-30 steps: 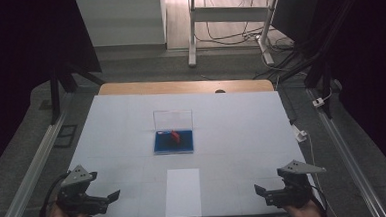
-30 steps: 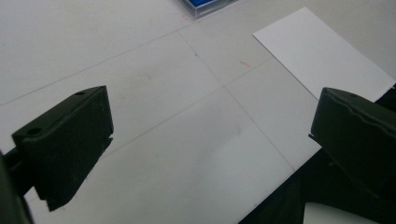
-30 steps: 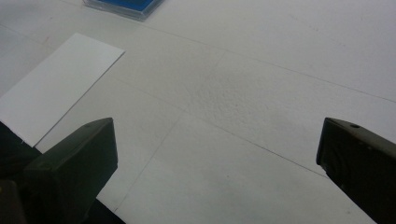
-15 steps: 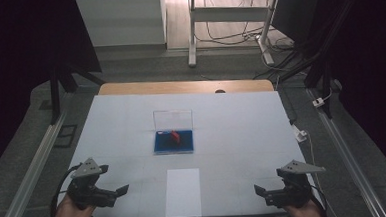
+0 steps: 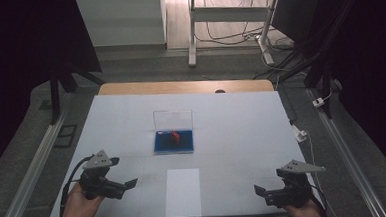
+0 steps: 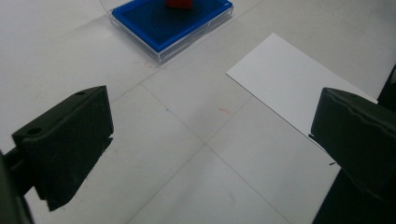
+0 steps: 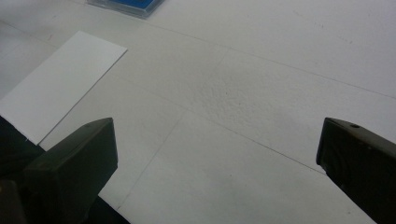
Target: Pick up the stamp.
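Lower left of the high view: left gripper (image 5: 127, 184), jaws spread wide, empty, angled toward frame centre. Up and right of it, near mid-frame: open clear case (image 5: 173, 140), blue tray, small red piece (image 5: 175, 136) inside, lid upright behind. Lower right: right gripper (image 5: 260, 192), likewise agape, farther off.

Blue tray (image 5: 173, 142) with red piece (image 5: 175, 136), white sheet (image 5: 182, 191), black claws

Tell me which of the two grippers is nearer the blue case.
The left gripper. It has its open jaws angled toward the blue case, while the right gripper sits farther off at the table's near right corner.
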Tool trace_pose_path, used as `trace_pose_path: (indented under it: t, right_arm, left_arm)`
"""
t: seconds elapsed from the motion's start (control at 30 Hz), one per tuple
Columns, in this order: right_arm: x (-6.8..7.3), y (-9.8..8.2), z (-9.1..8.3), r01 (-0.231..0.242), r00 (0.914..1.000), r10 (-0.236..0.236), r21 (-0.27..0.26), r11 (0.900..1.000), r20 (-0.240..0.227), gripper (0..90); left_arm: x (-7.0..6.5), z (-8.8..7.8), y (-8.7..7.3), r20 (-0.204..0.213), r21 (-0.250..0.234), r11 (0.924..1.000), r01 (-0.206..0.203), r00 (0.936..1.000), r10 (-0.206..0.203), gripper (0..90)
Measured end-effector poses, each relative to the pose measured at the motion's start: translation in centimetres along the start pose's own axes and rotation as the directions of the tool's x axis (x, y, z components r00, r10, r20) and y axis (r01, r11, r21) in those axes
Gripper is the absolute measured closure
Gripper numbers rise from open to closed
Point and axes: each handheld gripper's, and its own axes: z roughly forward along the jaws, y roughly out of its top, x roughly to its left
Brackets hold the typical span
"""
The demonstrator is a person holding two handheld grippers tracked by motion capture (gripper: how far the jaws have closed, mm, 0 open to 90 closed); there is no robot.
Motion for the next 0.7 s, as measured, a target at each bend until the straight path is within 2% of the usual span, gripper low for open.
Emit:
trace_pose_path:
  t: [0.23, 0.33, 0.53, 0.7]
  right_arm:
    - [0.0, 0.0, 0.0, -0.002, 1.0000, 0.002, 0.001, 1.000, 0.001, 0.0]
    - [0.0, 0.0, 0.0, 0.000, 1.0000, 0.000, 0.003, 1.000, 0.002, 0.0]
    - [0.0, 0.0, 0.0, 0.000, 1.0000, 0.000, 0.004, 1.000, 0.002, 0.0]
    - [0.0, 0.0, 0.0, 0.001, 1.0000, -0.001, 0.003, 1.000, 0.000, 0.0]
  left_arm:
    - [0.4, 1.3, 0.7, 0.019, -0.005, 1.0000, 0.001, 0.9998, 0.000, 0.0]
    - [0.5, 1.8, 1.1, 0.010, 0.000, 1.0000, -0.006, 0.9999, 0.006, 0.0]
    - [0.8, 2.5, 2.3, 0.013, -0.033, 0.9994, -0.005, 0.9999, 0.005, 0.0]
    - [0.9, 3.4, 3.3, 0.004, -0.030, 0.9994, -0.018, 0.9998, 0.018, 0.0]
